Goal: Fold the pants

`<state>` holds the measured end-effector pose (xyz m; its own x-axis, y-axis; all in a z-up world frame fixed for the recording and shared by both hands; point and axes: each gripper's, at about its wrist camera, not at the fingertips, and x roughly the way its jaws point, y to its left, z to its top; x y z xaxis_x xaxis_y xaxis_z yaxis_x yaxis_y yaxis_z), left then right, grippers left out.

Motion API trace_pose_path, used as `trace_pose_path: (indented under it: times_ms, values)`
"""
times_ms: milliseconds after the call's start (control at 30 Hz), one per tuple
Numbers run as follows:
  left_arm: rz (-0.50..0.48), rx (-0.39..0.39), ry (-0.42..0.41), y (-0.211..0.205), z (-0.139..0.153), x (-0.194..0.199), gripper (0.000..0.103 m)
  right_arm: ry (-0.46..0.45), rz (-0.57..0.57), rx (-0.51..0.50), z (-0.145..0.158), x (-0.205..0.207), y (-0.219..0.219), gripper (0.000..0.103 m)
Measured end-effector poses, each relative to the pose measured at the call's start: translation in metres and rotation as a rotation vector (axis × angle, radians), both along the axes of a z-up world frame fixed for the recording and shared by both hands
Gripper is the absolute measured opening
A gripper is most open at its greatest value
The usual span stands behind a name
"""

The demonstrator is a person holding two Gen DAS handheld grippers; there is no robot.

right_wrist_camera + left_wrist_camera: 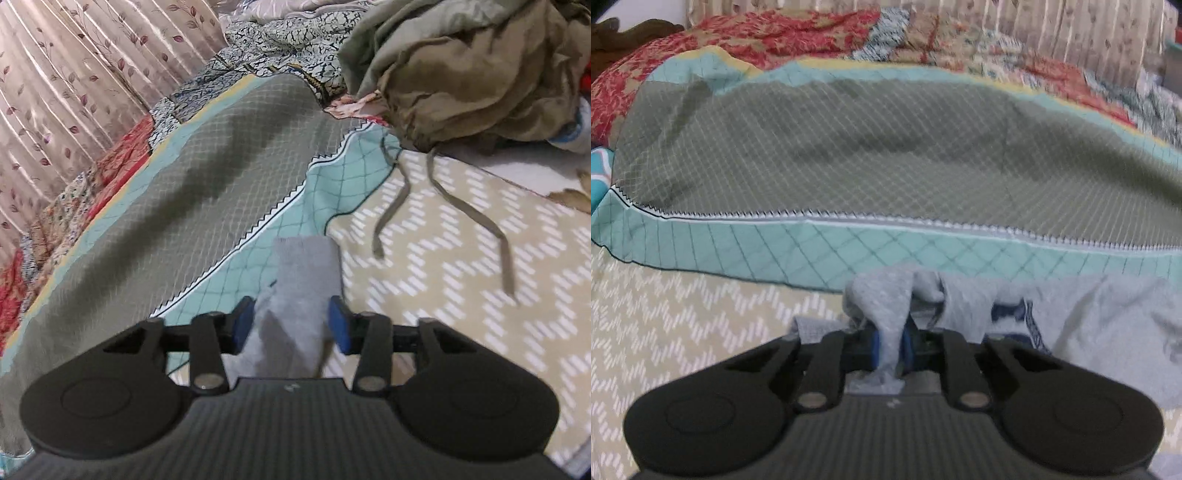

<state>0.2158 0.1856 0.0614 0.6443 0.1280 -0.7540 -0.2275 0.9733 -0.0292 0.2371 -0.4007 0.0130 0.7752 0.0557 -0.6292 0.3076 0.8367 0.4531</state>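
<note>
The grey pants [1089,325] with a dark blue print lie on the bed, spread to the right in the left wrist view. My left gripper [891,350] is shut on a bunched fold of the grey fabric, pinched between its blue pads. In the right wrist view a grey end of the pants [306,273] lies between the blue pads of my right gripper [290,325]. The right jaws stand apart on either side of the cloth, open.
A teal and olive quilted blanket [886,155] lies just beyond the pants, also in the right wrist view [147,221]. A beige zigzag sheet [461,258] covers the bed. A heap of olive clothes [461,74] with loose drawstrings sits at the far right. Curtains [55,74] hang behind.
</note>
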Motion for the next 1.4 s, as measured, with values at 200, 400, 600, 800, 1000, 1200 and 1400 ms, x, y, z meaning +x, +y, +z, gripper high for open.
trace_pose_path:
  times_ms: [200,400,600,800,1000,1200,1400]
  values:
    - [0.066,-0.035,-0.048,0.033,0.019,0.003,0.011,0.013,-0.038,-0.201,0.008,-0.001,0.016,0.011]
    - [0.052,-0.041,-0.034,0.037,0.015,0.016,0.014,-0.089,-0.199,-0.192,0.032,-0.033,-0.049,0.031]
    - [0.021,0.037,0.036,0.021,-0.008,0.014,0.032,0.094,-0.314,-0.123,0.003,-0.057,-0.080,0.047]
    - [0.021,0.032,0.007,0.029,0.004,0.008,0.047,-0.010,-0.187,-0.131,0.032,-0.063,-0.059,0.047]
    - [0.019,0.008,-0.087,0.040,0.021,-0.006,0.074,-0.022,-0.019,-0.028,0.045,-0.026,-0.025,0.050]
    - [-0.122,0.127,-0.115,0.027,0.020,-0.003,0.085,0.056,-0.019,0.094,0.037,0.013,-0.017,0.055]
    - [-0.253,0.274,-0.074,-0.006,-0.004,0.018,0.087,0.158,-0.080,0.099,0.031,0.051,-0.027,0.056]
